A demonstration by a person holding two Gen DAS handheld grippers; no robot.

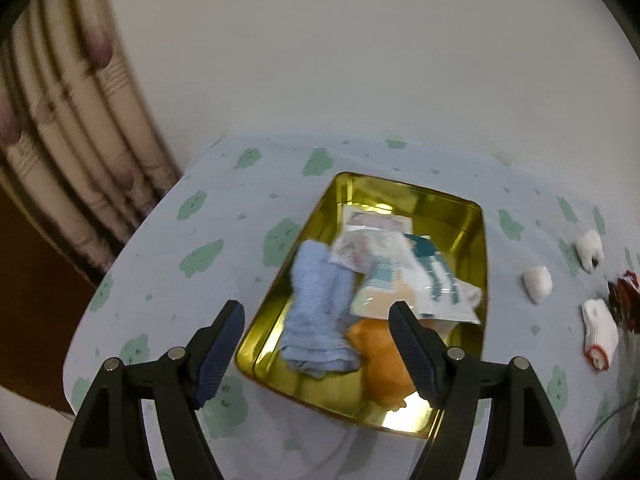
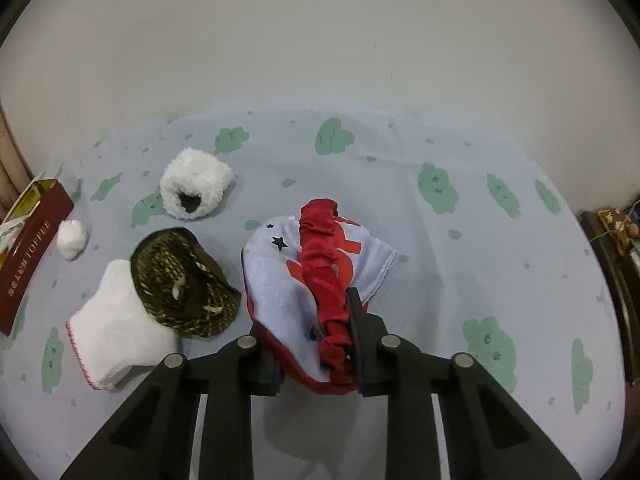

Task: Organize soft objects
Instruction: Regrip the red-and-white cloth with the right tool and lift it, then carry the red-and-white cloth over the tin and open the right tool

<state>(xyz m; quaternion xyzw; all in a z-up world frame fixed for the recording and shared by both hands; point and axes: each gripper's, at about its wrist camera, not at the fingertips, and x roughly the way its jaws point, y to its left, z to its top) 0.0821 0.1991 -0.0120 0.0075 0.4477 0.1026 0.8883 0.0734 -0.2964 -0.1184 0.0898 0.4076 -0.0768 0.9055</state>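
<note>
Tin (image 1: pixel 478 240) on the surface (image 1: pixel 168 248) already holds part of the load — a blue cloth (image 1: pixel 320 304), an orange cloth (image 1: pixel 380 356) and some printed packets (image 1: pixel 400 272) lying across them. By my reckoning the sorting is near half done.

Left gripper (image 1: pixel 316 344) hangs over the tin's near edge with its fingers spread wide and nothing between them.

Right gripper (image 2: pixel 312 344) has its fingers closed in on a bundle — a white star-printed cloth (image 2: pixel 276 288) with a red ruffled piece (image 2: pixel 324 264) draped along it. Whether the bundle is lifted or lies on the surface, I cannot tell.

Left outside the tin: a fluffy white piece (image 2: pixel 196 184), a small white ball (image 2: pixel 72 238), a folded white cloth with red edging (image 2: pixel 116 324) and a brown patterned piece (image 2: pixel 184 284) lying partly over it. All of these sit between the bundle and the tin, whose red side shows at the far left of the right view, so a carry across would have to pass above them. The tin is already crowded at its near end; room remains toward the far end.
</note>
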